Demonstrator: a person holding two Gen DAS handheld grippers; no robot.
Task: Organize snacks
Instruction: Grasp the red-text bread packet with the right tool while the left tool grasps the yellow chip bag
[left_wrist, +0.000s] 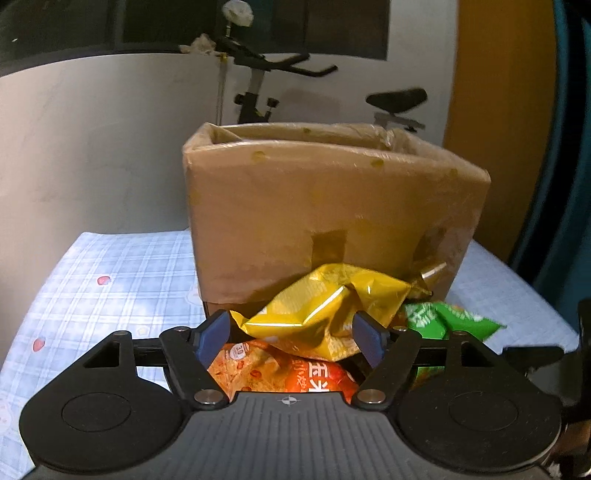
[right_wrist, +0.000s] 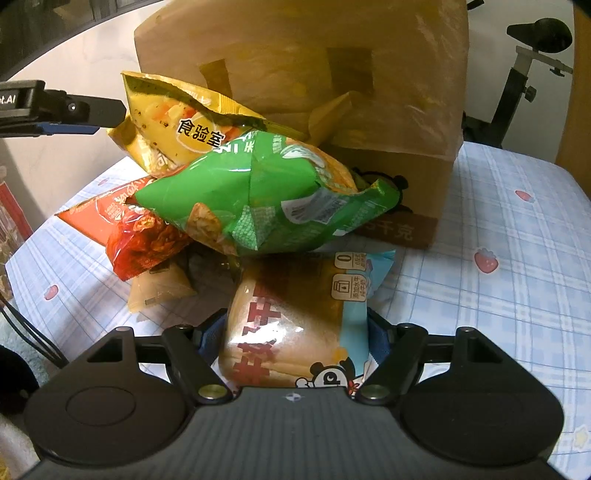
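A cardboard box (left_wrist: 332, 206) stood on the checked bed (left_wrist: 110, 280). Against its front lay yellow (left_wrist: 325, 314), green (right_wrist: 266, 199) and orange (right_wrist: 122, 225) bags. The left tool (left_wrist: 291, 332) gaped around the yellow bag, seemingly untouching; the right tool (right_wrist: 295, 332) clamped a bread pack (right_wrist: 295, 325).

The green bag (right_wrist: 258, 192) hides the bread packet's (right_wrist: 295, 325) far end.

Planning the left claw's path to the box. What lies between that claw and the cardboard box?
In the left wrist view, the yellow chip bag lies between the left claw and the cardboard box, leaning against the box front.
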